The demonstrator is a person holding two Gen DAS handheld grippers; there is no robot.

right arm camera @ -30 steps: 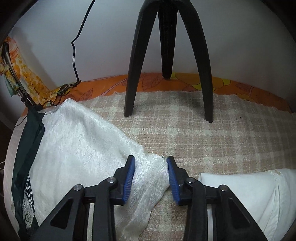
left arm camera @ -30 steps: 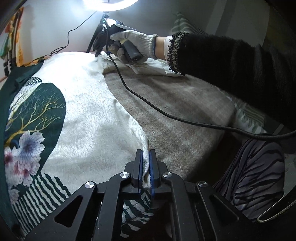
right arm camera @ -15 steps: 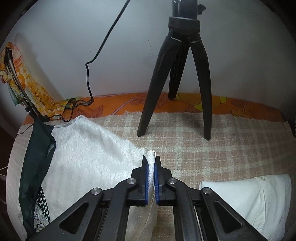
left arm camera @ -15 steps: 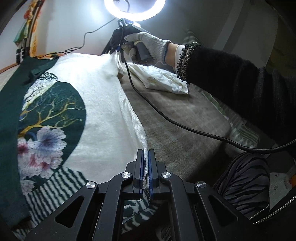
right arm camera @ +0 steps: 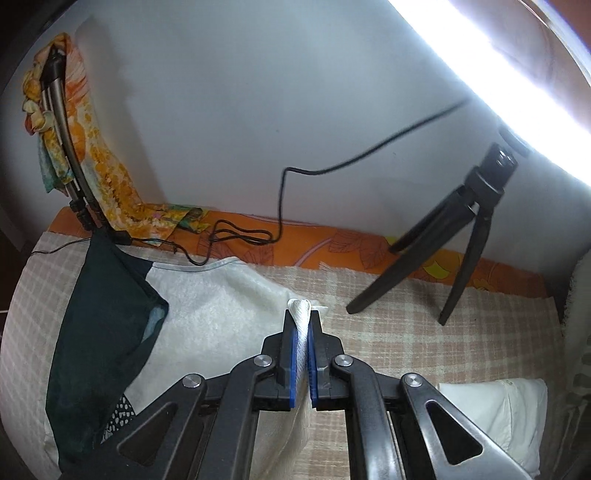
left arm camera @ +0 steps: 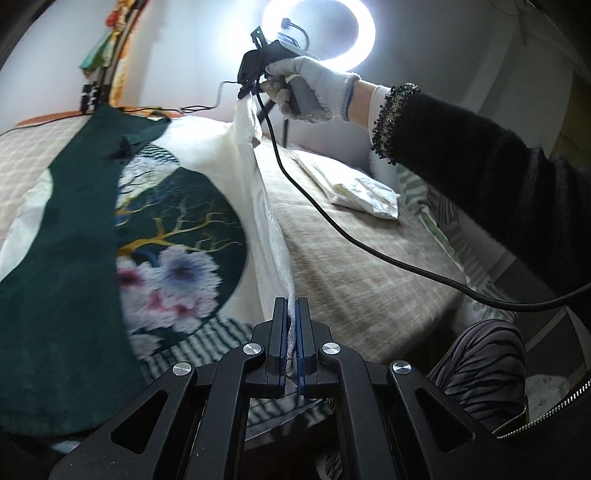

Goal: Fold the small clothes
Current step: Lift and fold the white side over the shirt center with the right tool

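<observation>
A white garment (left arm camera: 207, 155) with a dark green panel and a flower and tree print lies spread on the bed. My left gripper (left arm camera: 291, 321) is shut on its white right edge at the near end. My right gripper (right arm camera: 303, 332) is shut on the same white edge (right arm camera: 301, 314) at the far end and holds it raised; it also shows in the left wrist view (left arm camera: 251, 92), held by a gloved hand. The edge runs taut between the two grippers, lifted off the blanket (left arm camera: 351, 258).
A folded white garment (left arm camera: 354, 184) lies on the blanket at the right, also in the right wrist view (right arm camera: 498, 413). A ring light (left arm camera: 321, 33) on a black tripod (right arm camera: 454, 243) stands at the far side. A black cable (left arm camera: 369, 247) hangs across the bed. Striped fabric (left arm camera: 480, 369) lies at the near right.
The right gripper closed on the white edge and rose with it. Both grippers have lifted the edge, which now stands up taut between them.
</observation>
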